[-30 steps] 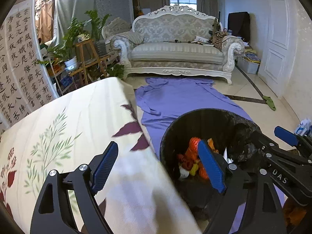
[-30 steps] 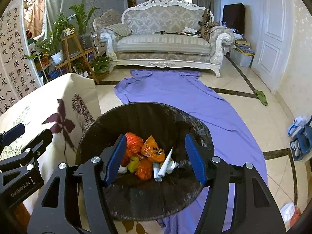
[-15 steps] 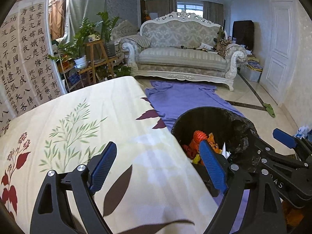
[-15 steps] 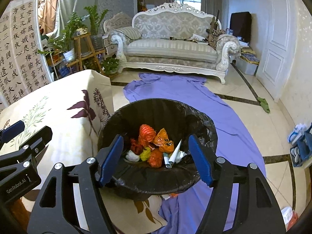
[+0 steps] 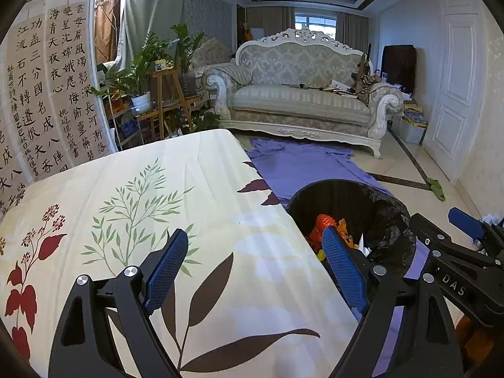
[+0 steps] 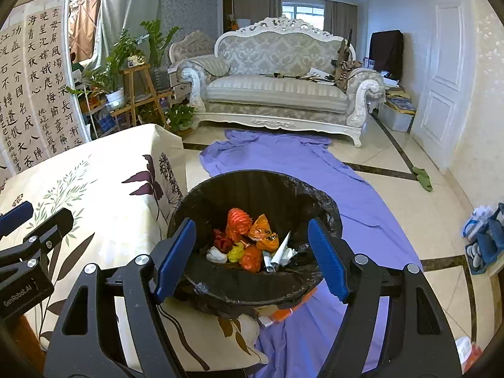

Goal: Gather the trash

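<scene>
Living-room floor holds bin [image 6: 252, 286] of trash [image 6: 249, 242]; both jaws empty

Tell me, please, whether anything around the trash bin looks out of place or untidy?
Yes. A purple sheet lies rumpled across the tiled floor from the sofa to the trash bin, and something orange pokes out beneath the bin. A green rag lies near the door.
</scene>
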Demonstrator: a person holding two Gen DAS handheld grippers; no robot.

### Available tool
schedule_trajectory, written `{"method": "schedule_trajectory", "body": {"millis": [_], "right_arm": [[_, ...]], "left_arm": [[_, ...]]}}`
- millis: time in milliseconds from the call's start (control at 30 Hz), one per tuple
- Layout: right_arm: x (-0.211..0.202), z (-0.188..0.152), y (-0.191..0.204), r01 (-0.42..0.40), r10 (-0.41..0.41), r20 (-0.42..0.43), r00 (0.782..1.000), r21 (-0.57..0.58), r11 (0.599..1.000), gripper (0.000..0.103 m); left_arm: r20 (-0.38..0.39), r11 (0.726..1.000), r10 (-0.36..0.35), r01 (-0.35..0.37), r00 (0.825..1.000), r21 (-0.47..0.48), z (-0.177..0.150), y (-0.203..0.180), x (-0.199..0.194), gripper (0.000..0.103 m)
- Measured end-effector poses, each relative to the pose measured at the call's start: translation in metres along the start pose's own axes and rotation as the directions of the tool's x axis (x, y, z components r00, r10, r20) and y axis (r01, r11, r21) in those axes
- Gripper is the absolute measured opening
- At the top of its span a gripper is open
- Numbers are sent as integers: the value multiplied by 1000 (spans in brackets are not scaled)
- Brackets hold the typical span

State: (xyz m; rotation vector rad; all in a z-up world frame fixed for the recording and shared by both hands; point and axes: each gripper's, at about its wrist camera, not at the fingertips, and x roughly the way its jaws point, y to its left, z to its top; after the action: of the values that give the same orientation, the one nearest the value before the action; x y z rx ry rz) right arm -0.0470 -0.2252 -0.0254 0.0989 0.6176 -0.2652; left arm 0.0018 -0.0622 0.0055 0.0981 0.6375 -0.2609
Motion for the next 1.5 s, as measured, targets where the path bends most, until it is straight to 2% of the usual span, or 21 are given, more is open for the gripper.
{"method": "schedule_trajectory", "body": {"millis": [1500], "right_arm": [[-2, 2, -4, 10, -10, 9, 1000, 4, 1000, 72]], "left_arm": [[-14, 1000, -21, 21, 1000, -6, -1, -8, 0, 84]]}}
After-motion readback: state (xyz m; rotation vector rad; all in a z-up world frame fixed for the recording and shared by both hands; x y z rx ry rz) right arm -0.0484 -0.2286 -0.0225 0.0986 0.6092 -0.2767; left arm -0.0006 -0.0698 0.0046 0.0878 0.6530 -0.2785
